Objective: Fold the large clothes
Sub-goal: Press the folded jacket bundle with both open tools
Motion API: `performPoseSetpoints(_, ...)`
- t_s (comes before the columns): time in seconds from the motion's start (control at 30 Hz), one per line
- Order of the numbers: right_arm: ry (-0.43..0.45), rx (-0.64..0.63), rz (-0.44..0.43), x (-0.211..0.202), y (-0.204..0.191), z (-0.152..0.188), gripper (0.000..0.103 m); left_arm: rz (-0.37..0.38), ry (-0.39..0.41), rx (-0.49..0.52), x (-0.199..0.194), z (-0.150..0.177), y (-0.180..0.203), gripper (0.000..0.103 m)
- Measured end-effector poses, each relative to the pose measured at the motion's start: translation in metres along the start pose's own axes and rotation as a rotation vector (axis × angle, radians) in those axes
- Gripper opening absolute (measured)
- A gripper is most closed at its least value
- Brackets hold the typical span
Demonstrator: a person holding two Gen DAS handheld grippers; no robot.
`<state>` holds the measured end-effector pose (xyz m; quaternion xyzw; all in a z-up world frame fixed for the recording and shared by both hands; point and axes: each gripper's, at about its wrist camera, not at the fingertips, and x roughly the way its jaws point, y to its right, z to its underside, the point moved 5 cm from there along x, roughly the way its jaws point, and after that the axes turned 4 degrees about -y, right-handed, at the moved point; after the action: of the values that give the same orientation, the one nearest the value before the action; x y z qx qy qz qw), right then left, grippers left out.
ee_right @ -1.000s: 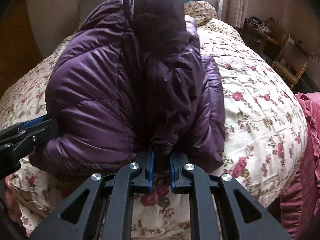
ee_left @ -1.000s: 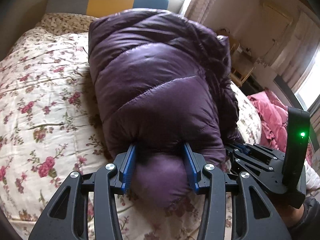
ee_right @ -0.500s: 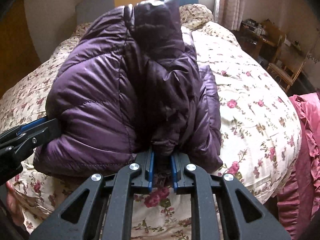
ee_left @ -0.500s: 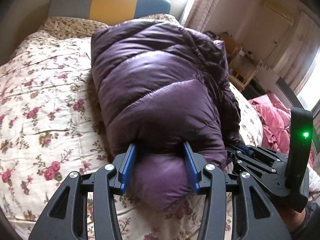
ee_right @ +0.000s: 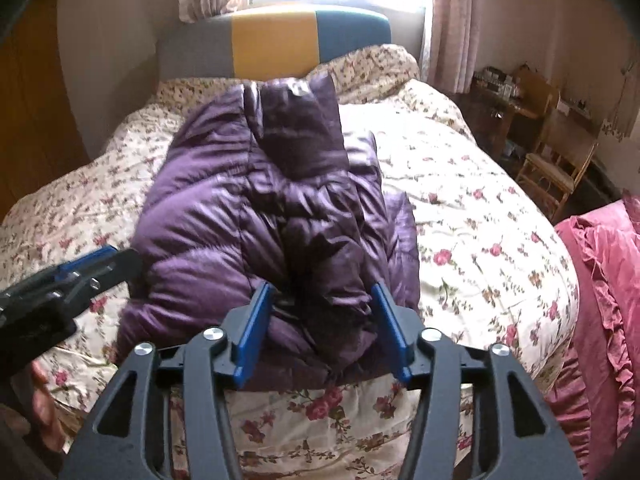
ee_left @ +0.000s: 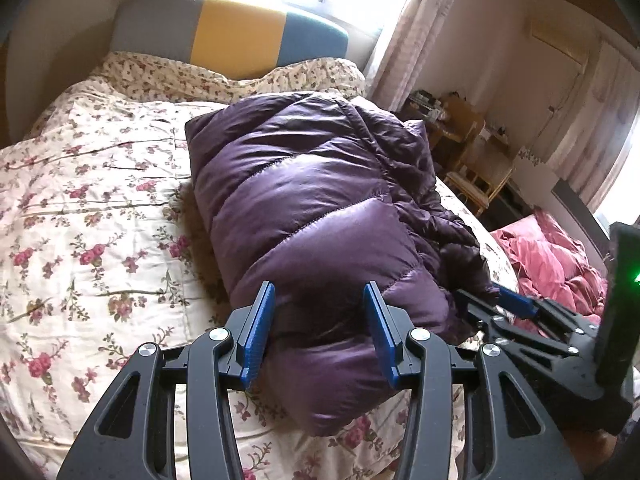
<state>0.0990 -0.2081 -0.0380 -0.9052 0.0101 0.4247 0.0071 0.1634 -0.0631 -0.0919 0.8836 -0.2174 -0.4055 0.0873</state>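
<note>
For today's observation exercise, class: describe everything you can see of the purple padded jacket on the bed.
The purple padded jacket looks like glossy quilted down fabric, stitched into puffy channels. It lies folded into a thick bundle on the floral bedspread, lengthwise toward the headboard, with crumpled darker folds along its right side. The left tool stands open with the bundle's near end between its fingers. The right tool is open too, straddling the crumpled near edge. Whether the pads touch the fabric is unclear.

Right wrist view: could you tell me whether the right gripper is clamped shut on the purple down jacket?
No, the right gripper stands wide open, its blue pads spread apart around the near edge of the purple down jacket.
</note>
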Motion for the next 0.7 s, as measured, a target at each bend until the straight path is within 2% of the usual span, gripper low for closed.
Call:
performPoseSetpoints(0.37, 0.067, -0.024, -0.001, 0.001, -0.020, -0.033, 0.055, -0.023, 0.023, -0.031, -0.005, -0.010, -0.011, 0.046)
performPoseSetpoints(0.63, 0.064, -0.038, 0.070, 0.019, -0.020, -0.048, 0.054, -0.055, 0.034, -0.038, 0.000, -0.023, -0.011, 0.046)
performPoseSetpoints(0.7, 0.041, -0.035, 0.082, 0.027, -0.017, -0.048, 0.045, -0.063, 0.031, -0.043, 0.003, -0.027, -0.014, 0.046)
